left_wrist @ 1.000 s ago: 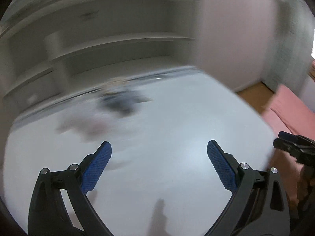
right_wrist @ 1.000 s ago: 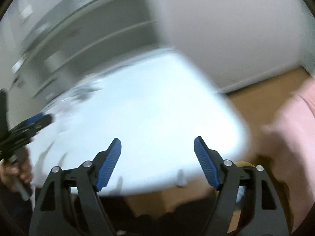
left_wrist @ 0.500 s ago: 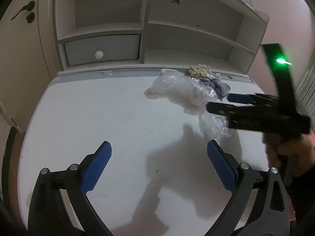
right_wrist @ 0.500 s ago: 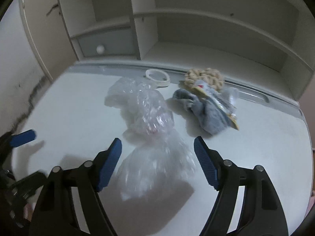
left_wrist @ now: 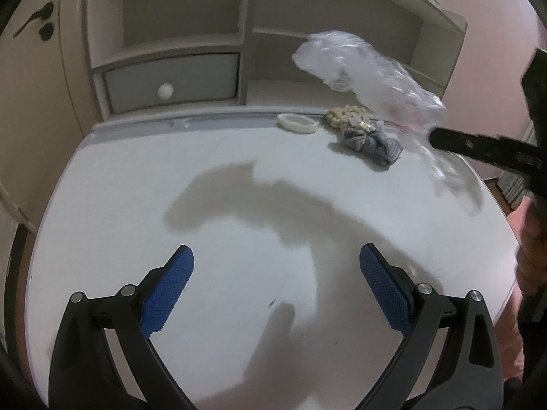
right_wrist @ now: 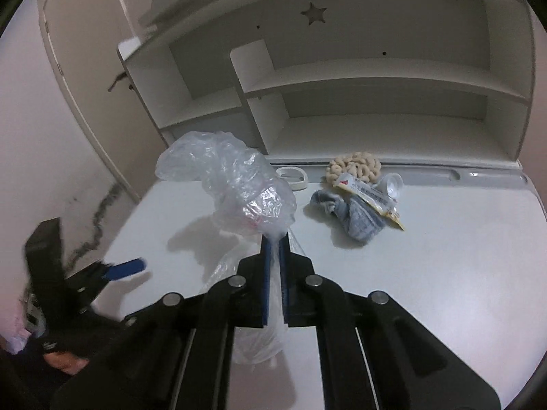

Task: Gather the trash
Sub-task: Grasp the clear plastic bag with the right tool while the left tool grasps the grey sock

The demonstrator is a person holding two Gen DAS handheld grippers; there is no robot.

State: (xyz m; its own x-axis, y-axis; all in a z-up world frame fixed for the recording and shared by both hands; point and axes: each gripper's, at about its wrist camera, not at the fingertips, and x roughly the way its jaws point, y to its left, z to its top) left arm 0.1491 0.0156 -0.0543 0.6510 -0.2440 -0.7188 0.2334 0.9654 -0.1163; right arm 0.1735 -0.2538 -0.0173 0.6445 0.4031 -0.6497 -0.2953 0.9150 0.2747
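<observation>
A crumpled clear plastic bag (right_wrist: 236, 184) hangs lifted above the white desk (right_wrist: 444, 273), pinched between the blue pads of my right gripper (right_wrist: 274, 239), which is shut on it. In the left wrist view the same bag (left_wrist: 362, 71) billows up at the right from the right gripper (left_wrist: 436, 135). My left gripper (left_wrist: 275, 285) stands open over bare desk (left_wrist: 171, 177), nothing between its fingers. Near the desk's back edge lie a grey sock (right_wrist: 355, 215), a printed wrapper (right_wrist: 371, 198), a beige knotted bundle (right_wrist: 355, 167) and a white ring (right_wrist: 292, 176).
A white shelf unit (right_wrist: 342, 78) with a drawer (left_wrist: 171, 82) rises behind the desk. A wall and door frame (right_wrist: 68, 102) stand to the left. The left gripper (right_wrist: 119, 268) shows at the right wrist view's lower left.
The right gripper has shut on the plastic bag and lifted it off the desk, uncovering the white ring. The left gripper has stayed open and nearly still.
</observation>
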